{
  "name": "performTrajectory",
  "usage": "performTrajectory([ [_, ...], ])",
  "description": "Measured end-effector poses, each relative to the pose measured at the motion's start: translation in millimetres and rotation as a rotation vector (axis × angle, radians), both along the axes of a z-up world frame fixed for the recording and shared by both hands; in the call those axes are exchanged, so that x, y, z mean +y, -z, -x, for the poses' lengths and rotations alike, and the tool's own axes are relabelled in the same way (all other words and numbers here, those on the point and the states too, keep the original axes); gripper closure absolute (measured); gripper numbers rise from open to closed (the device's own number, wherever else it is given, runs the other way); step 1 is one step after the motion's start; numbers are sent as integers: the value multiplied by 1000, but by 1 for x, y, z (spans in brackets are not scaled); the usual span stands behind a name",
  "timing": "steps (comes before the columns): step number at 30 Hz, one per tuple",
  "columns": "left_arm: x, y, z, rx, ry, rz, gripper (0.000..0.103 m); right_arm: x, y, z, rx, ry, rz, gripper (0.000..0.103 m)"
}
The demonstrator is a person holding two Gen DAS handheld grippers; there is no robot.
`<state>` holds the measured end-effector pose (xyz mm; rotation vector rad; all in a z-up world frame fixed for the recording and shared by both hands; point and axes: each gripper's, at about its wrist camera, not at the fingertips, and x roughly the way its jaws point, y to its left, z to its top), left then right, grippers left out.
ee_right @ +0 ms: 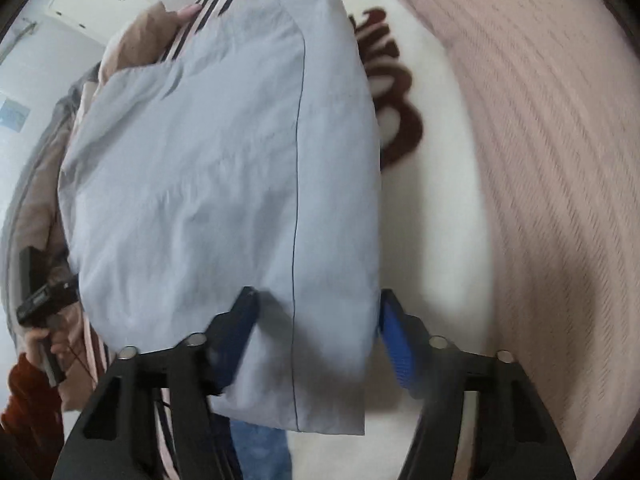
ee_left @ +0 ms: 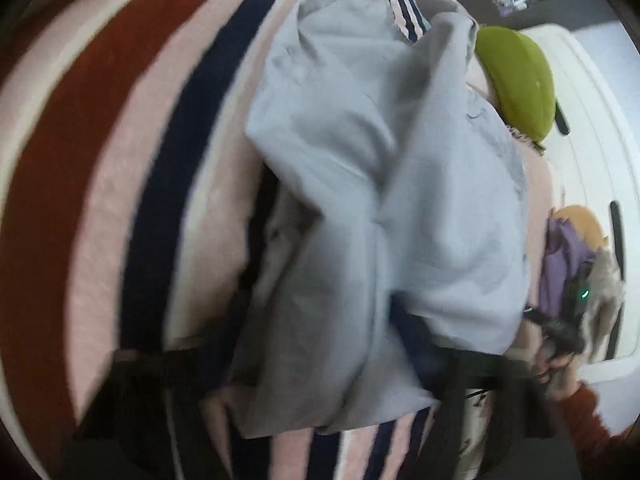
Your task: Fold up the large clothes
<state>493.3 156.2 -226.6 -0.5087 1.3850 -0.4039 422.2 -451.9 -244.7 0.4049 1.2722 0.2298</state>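
A large light blue garment (ee_left: 360, 160) lies bunched on a striped blanket (ee_left: 100, 160). In the left wrist view it drapes over my left gripper (ee_left: 336, 320), whose dark fingers are mostly hidden; a thick fold is caught between them. In the right wrist view the same garment (ee_right: 220, 160) lies folded with a dark seam down its length. My right gripper (ee_right: 316, 316) has its blue pads (ee_right: 394, 340) against the near end of the fold, one on each side. A hand in a rust-red sleeve holds each tool: the right gripper (ee_left: 568, 312) and the left gripper (ee_right: 40, 300).
A green cushion (ee_left: 520, 80) and a purple item (ee_left: 560, 264) lie beside white furniture (ee_left: 592, 140) on the right. A white fleece with brown lettering (ee_right: 400, 120) and pink ribbed bedding (ee_right: 540, 160) lie right of the garment. Blue denim (ee_right: 260, 452) shows beneath its near edge.
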Motion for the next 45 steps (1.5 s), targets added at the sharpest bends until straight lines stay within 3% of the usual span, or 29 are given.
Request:
performTrajectory([
  [1, -3, 1, 4, 2, 2, -10, 74, 2, 0, 4, -2, -9, 25, 84],
  [2, -8, -1, 9, -17, 29, -51, 80, 0, -1, 7, 4, -3, 24, 90],
  [4, -16, -4, 19, -33, 77, -123, 81, -2, 0, 16, 34, 18, 1, 91],
  [6, -17, 1, 28, -7, 76, -139, 79, 6, -1, 23, 48, -32, 64, 91],
  [9, -12, -9, 41, -21, 20, -184, 47, 26, -27, 36, -12, -59, 222, 84],
  [10, -9, -13, 46, -38, -1, -171, 36, 30, -38, 43, -51, -58, 225, 74],
  [11, -6, -19, 53, -59, -18, -138, 26, 34, -49, 52, -84, -62, 222, 52],
  [12, -4, -24, 61, -73, -25, -109, 23, 39, -61, 63, -120, -73, 221, 43],
  [16, 7, -33, 87, -95, -76, -79, 19, 66, -106, 124, -232, -188, 239, 40],
  [21, 25, -30, 112, -56, -179, 45, 19, 114, -168, 206, -348, -353, 163, 40],
  [24, 17, -31, 127, -60, -199, 40, 18, 143, -189, 251, -378, -434, 160, 39],
  [27, 10, -27, 130, -49, -206, 35, 18, 170, -185, 276, -383, -461, 183, 33],
  [31, 4, -15, 122, -39, -219, 22, 18, 182, -149, 244, -413, -417, 255, 33],
  [37, -9, 16, 99, -4, -281, 64, 18, 190, -94, 146, -545, -310, 404, 34],
  [40, -17, 27, 88, -22, -336, 86, 7, 199, -75, 106, -568, -272, 447, 34],
  [42, -19, 28, 82, -35, -375, 101, 7, 209, -65, 85, -576, -276, 467, 34],
  [44, -19, 28, 75, -39, -423, 119, 8, 217, -61, 69, -585, -272, 474, 48],
  [45, -18, 28, 73, -40, -451, 137, 11, 219, -60, 63, -581, -269, 469, 66],
])
